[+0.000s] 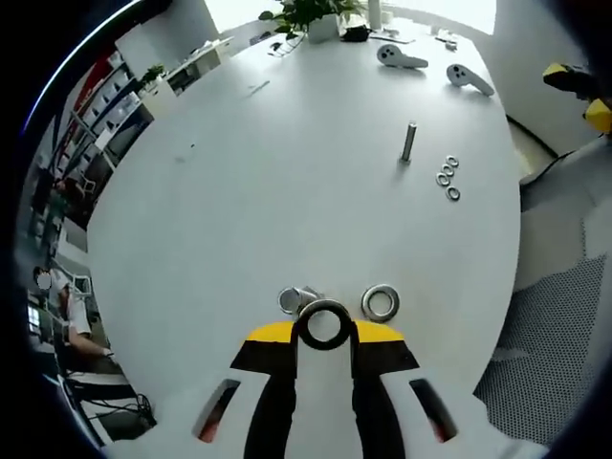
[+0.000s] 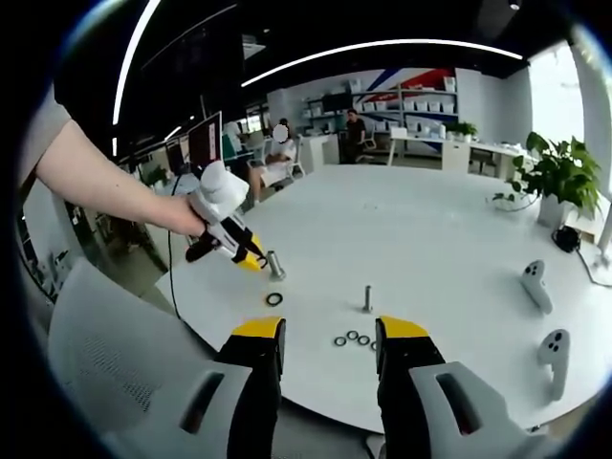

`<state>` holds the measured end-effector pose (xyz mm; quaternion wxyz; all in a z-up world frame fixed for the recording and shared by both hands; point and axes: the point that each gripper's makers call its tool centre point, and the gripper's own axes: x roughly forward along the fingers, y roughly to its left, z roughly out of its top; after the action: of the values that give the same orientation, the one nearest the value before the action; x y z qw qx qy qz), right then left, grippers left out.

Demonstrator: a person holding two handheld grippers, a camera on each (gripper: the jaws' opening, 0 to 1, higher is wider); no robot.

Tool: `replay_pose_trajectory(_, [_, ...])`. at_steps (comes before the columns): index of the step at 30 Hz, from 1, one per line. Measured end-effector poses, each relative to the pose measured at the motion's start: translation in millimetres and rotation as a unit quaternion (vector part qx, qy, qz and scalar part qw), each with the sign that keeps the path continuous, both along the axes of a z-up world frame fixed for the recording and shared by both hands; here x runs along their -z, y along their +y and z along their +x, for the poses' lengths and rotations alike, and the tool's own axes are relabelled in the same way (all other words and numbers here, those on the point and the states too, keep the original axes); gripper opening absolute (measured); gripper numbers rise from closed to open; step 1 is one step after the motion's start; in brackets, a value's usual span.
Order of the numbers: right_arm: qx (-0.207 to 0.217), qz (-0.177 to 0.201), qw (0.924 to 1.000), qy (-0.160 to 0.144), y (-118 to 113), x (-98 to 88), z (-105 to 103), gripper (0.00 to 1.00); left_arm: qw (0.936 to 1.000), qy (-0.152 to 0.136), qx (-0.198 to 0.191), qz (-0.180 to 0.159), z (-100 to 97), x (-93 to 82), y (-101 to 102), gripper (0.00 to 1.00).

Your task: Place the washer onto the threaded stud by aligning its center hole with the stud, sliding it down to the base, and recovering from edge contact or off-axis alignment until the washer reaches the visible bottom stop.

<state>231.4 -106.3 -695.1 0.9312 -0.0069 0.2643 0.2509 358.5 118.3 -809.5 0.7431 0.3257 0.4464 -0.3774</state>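
The round white table (image 1: 287,172) has a smooth, matt top. The upright threaded stud (image 1: 408,142) looks like dull grey metal, and the small silver washers (image 1: 448,178) beside it shine like polished steel. The larger ring washer (image 1: 381,303) is bright, glossy metal. The left gripper (image 1: 324,330) has matt black and yellow plastic jaws.

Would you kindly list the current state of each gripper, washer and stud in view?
left gripper: shut on a large washer
right gripper: open, holding nothing
threaded stud: upright on the table, bare
three small washers: lying flat beside the stud
loose large washer: flat on the table
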Motion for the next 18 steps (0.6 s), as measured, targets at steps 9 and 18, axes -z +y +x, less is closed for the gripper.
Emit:
replay_pose_trajectory(9, [0.001,0.000,1.0000,-0.001,-0.8,-0.2,0.4,0.40,0.9997,-0.013,0.020,0.003,4.8,-7.7,-6.8,0.19])
replay_pose_trajectory(18, [-0.001,-0.001,1.0000,0.001,-0.2,0.6,-0.2,0.40,0.9995,-0.026,0.017,0.005,18.5,-6.4,-4.4,0.19])
